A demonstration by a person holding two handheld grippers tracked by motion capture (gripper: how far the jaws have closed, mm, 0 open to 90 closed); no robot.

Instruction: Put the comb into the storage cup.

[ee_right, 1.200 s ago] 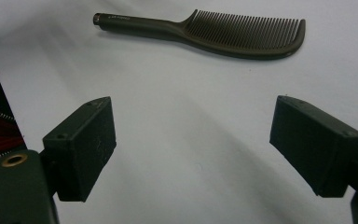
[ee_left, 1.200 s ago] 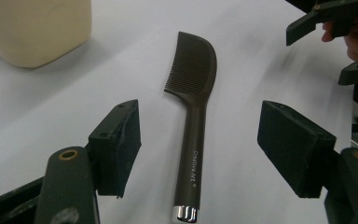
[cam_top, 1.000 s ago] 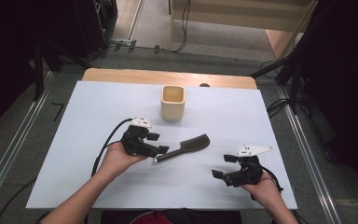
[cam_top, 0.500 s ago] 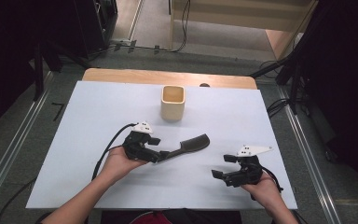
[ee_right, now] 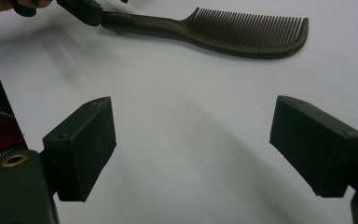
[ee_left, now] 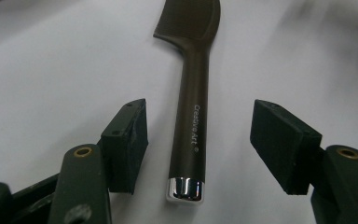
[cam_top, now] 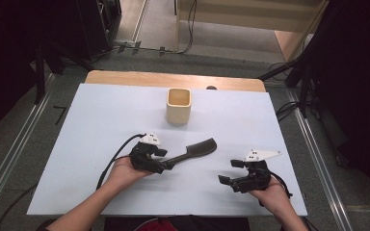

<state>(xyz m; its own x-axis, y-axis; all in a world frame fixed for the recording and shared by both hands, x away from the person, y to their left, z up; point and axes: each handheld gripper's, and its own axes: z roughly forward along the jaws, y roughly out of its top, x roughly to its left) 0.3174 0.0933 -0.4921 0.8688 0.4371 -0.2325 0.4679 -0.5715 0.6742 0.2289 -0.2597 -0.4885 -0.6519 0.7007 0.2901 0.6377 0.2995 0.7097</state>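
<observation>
**Left tongs astride comb handle, not yet gripping**

Dark brown comb (cam_top: 192, 151) flat on the pale sheet of the bench (cam_top: 91, 115), near the middle, handle toward the left hand, toothed end toward the right and slightly away. Lettering along the handle, a chrome cap at its butt — both plain in the left gripper view (ee_left: 191, 126).

Left tongs (cam_top: 166, 164) down at the handle end, held in the left hand (cam_top: 123, 172), cable looping off to the left. Jaws either side of the handle, a gap showing between each pad and the handle; pads (ee_left: 128, 140) clear of it on both sides. Jaws just closing in, with the handle between them, no contact visible. Handle closer to the left-hand pad than to the other in that view.

Right tongs (cam_top: 229, 171) well apart from the comb, near the front right of the bench, held in the right hand (cam_top: 270, 195). Jaws spread wide, nothing but bare sheet between them. Comb across the top of the right gripper view (ee_right: 223, 30), teeth facing up in that picture, left tongs' jaw (ee_right: 81, 11) at its handle.

Cream square cup (cam_top: 178, 105) upright farther back, near the bench's centre line, well apart from comb and both tongs. Strip of bare wood (cam_top: 173, 79) along the far edge beyond the sheet.
</observation>
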